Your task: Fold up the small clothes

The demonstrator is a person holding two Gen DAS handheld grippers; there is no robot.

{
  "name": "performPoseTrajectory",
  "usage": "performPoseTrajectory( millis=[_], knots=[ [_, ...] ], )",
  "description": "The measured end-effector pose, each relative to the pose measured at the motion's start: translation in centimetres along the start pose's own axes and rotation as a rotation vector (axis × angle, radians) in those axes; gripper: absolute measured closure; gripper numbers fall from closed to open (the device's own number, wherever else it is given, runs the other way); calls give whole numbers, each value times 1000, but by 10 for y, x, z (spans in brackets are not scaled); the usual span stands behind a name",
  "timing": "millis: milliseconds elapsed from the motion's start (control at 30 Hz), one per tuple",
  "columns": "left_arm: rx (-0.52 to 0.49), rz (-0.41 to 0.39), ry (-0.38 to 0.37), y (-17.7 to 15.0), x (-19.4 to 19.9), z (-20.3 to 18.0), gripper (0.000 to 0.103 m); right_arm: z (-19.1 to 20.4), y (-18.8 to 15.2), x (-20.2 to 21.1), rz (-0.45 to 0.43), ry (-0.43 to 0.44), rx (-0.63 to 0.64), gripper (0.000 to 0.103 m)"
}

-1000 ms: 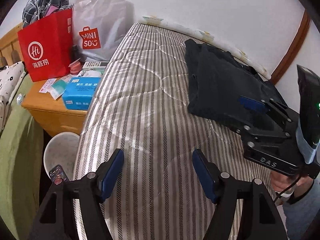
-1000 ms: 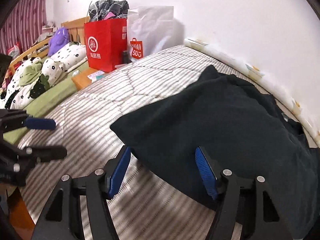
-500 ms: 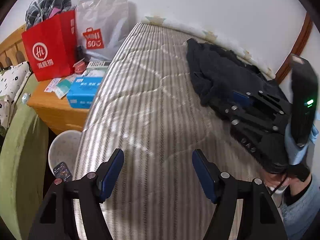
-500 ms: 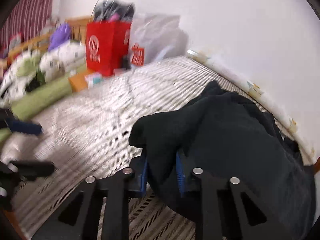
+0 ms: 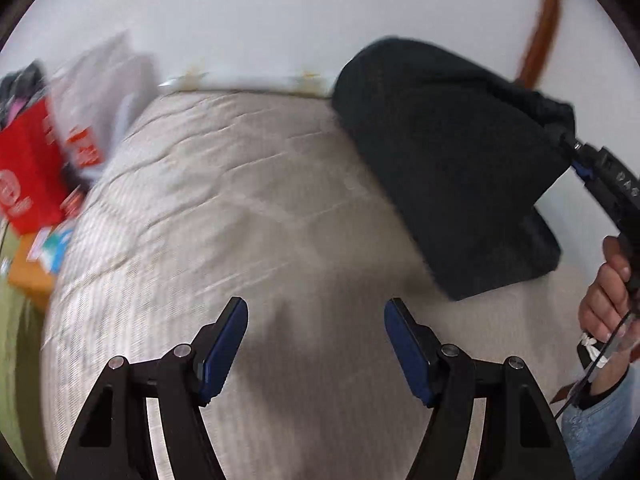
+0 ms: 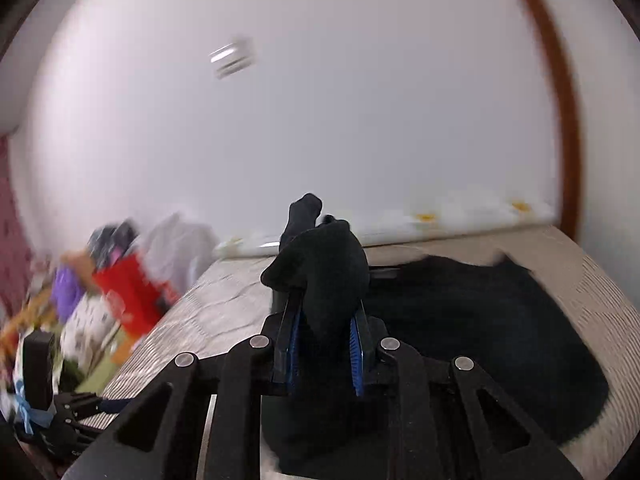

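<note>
A black garment [image 5: 440, 152] hangs lifted by one corner above the striped mattress [image 5: 240, 200], its lower part still resting on the bed. My right gripper [image 5: 574, 156] comes in from the right edge, held by a hand [image 5: 604, 304]. In the right wrist view the right gripper [image 6: 328, 300] has its jaws closing, with a thick bunch of the garment [image 6: 480, 320] pressed between the blue pads. My left gripper [image 5: 316, 308] stands open over bare mattress, left of the cloth, nothing between its fingers. It also shows low at the left as the left gripper [image 6: 68, 412].
A red shopping bag [image 5: 24, 184] and a white plastic bag [image 5: 108, 80] stand on a wooden nightstand [image 5: 28, 276] left of the bed. A white wall runs along the far side, with a brown door frame [image 5: 540, 20] at the right. Green bedding [image 6: 100, 376] lies lower left.
My right gripper shut on the garment's near corner and raised it off the mattress, rolling as it rose. My left gripper moved across the bed, staying open.
</note>
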State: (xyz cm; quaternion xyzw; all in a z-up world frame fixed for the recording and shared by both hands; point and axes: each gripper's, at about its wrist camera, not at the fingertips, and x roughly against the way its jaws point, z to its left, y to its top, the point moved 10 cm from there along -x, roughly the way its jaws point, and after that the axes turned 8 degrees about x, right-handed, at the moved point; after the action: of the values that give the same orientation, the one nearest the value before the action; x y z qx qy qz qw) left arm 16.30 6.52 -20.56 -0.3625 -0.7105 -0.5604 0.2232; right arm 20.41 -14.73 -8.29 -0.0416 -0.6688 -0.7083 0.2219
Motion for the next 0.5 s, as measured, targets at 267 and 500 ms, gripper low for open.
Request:
performPoseTrajectory(
  millis=[267, 500],
  knots=[
    [-165, 32, -84, -13, -35, -93, 34, -131, -78, 8, 152, -69, -304, 83],
    [-238, 46, -128, -20, -51, -139, 33, -148, -87, 29, 141, -38, -306, 54]
  ],
)
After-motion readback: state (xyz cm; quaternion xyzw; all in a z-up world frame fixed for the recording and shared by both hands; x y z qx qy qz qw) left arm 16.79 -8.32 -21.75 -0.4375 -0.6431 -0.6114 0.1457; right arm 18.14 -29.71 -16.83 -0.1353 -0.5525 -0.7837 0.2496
